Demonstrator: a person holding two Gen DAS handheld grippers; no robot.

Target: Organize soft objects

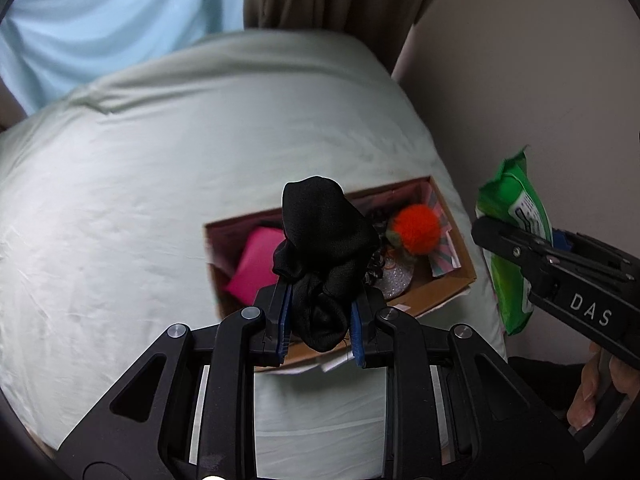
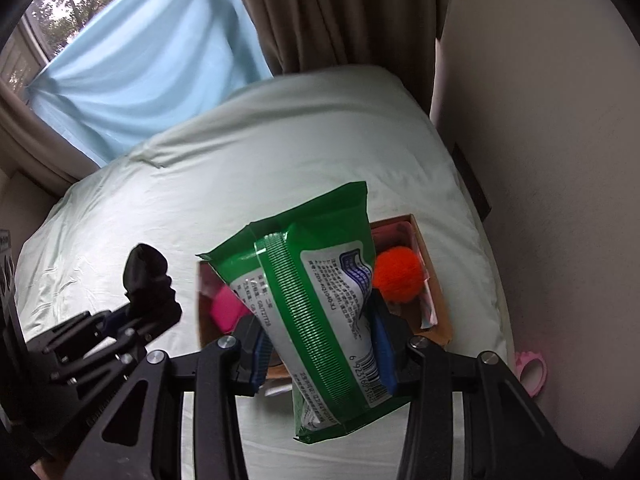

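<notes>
My left gripper is shut on a black fabric scrunchie and holds it above the near side of an open cardboard box on the bed. The box holds a pink block, an orange pompom and a glittery disc. My right gripper is shut on a green wet-wipes pack, held above the same box. In the left wrist view the right gripper and the pack are at the right. In the right wrist view the left gripper with the scrunchie is at the left.
The box sits on a pale green bed sheet near the right edge by a beige wall. Brown curtains and a light blue curtain hang behind the bed. A pink ring-shaped object lies beside the bed.
</notes>
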